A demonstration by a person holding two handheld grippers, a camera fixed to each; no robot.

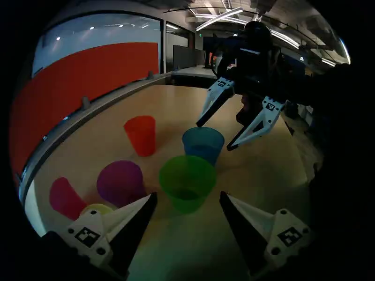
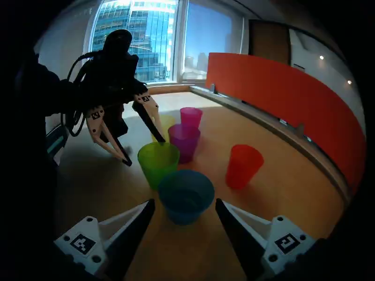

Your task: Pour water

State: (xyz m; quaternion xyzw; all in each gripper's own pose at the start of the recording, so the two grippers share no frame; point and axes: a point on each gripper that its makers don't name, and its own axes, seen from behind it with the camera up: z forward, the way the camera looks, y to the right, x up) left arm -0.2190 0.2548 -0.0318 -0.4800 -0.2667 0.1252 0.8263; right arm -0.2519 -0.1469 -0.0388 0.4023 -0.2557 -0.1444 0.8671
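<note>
Fingers (image 1: 136, 220) gape empty on both: green cup (image 1: 187, 180) just ahead of left gripper (image 1: 187, 194), blue cup (image 2: 186, 192) ahead of right gripper (image 2: 184, 201)

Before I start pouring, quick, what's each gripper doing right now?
Left gripper: open, holding nothing, facing the green cup.
Right gripper: open, holding nothing, facing the blue cup.
</note>
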